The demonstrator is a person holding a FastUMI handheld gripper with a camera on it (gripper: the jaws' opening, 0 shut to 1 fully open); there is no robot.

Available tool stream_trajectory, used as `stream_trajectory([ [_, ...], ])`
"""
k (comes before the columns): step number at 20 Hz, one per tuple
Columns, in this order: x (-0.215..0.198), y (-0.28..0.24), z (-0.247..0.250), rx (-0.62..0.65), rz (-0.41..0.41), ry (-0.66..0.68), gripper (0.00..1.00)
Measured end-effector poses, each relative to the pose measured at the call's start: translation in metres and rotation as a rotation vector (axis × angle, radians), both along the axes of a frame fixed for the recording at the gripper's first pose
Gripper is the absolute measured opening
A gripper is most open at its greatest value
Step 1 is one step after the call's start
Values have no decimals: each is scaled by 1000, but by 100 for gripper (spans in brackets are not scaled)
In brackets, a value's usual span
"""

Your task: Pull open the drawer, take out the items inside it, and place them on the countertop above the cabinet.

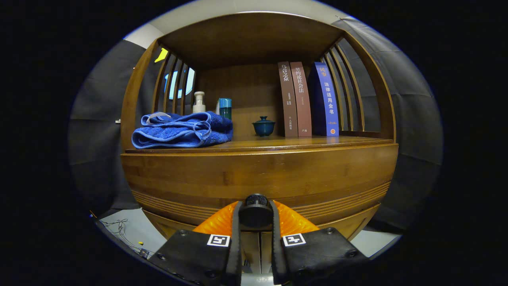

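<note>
Dark booth cloth all around, pale floor down low on both sides, and a wooden cabinet [258,174] dead centre. Curved drawer front [262,186] facing the camera, grooved lines running along its lower part, looking closed or barely moved. Cannot see anything inside it from here.

Bench [278,142] on top of the cabinet, tucked under a wooden canopy with slatted sides. Already sitting on it:
- folded blue towel [182,130] at the left, near the front edge
- pale pump bottle [199,102] and teal bottle [225,108] just behind the towel, toward the back
- small dark teal lidded cup [263,126] about mid-bench, just left of the books
- three upright books [307,100] on the right: two brownish, one blue, standing side by side and touching

Down at the near end, tongs [256,216] closed in on the round dark drawer knob [255,212]. Knob sitting right between the two fingers [235,238], both pressed against its sides, so gripping it. Orange ribbed bit visible either side of the knob, behind the fingers. Two square black-and-white markers on the finger blocks.

Bit of loose cable [119,228] on the floor off to the left.
</note>
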State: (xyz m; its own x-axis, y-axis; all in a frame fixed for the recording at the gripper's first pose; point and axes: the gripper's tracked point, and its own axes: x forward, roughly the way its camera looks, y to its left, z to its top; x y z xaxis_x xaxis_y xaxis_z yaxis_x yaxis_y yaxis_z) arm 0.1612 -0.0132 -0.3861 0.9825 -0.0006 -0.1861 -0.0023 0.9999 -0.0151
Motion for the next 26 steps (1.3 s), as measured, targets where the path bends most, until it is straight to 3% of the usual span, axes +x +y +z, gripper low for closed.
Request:
stream_trajectory([
  [1, -1, -1, 1, -6, 2, -3, 26],
  [6, -10, -1, 0, 15, -4, 26, 26],
  [19, -118, -3, 14, 32, 1, 39, 26],
  [26, -153, -4, 18, 44, 5, 46, 25],
])
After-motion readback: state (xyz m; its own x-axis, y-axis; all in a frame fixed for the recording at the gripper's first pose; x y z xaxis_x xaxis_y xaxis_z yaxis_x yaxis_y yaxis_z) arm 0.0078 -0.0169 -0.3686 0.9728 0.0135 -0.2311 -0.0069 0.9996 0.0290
